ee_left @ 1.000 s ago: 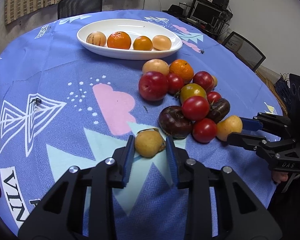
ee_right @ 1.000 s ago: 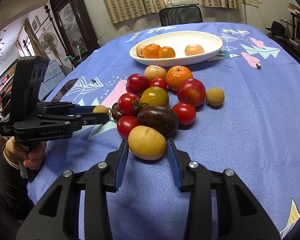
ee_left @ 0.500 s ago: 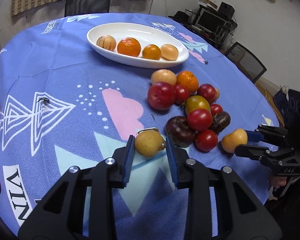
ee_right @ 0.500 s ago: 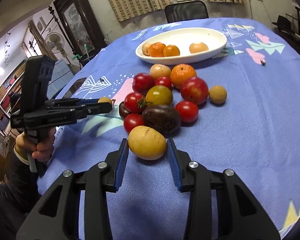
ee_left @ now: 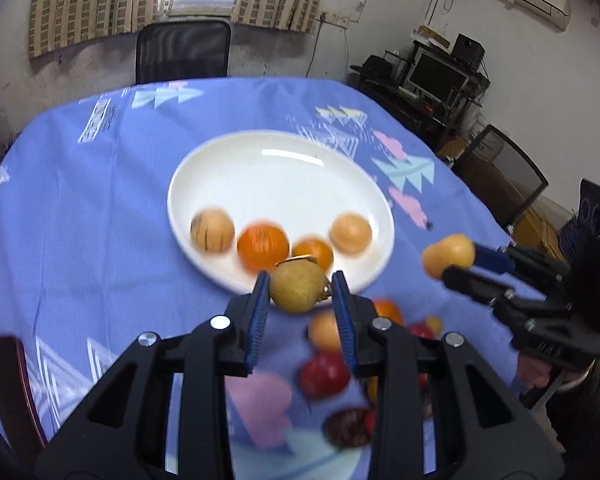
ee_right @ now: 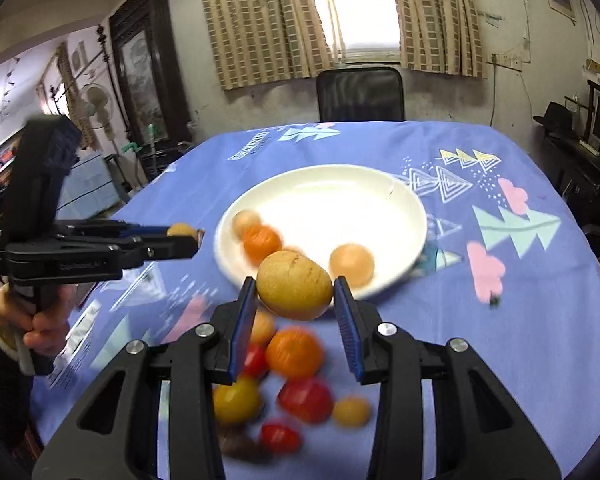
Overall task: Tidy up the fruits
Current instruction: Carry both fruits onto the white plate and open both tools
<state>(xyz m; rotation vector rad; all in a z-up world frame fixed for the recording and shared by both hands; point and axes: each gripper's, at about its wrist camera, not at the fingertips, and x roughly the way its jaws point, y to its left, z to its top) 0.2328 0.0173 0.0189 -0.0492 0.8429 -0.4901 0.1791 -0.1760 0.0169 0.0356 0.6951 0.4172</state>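
Both grippers have risen from the table toward the white plate (ee_left: 374,200). Right gripper (ee_right: 295,312) clasps a yellow fruit (ee_right: 294,285); left gripper (ee_left: 300,307) clasps a smaller pear (ee_left: 298,286). Transport step; next, lower over the plate's bare far side and release.

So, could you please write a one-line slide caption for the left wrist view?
Left gripper carries a small yellow-brown fruit above the white plate, beside the right gripper.

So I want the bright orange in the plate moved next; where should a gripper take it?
Grip the bright orange across its round middle, coming from above: the striped fruit and small orange flank it closely, and the plate rim blocks the near side.
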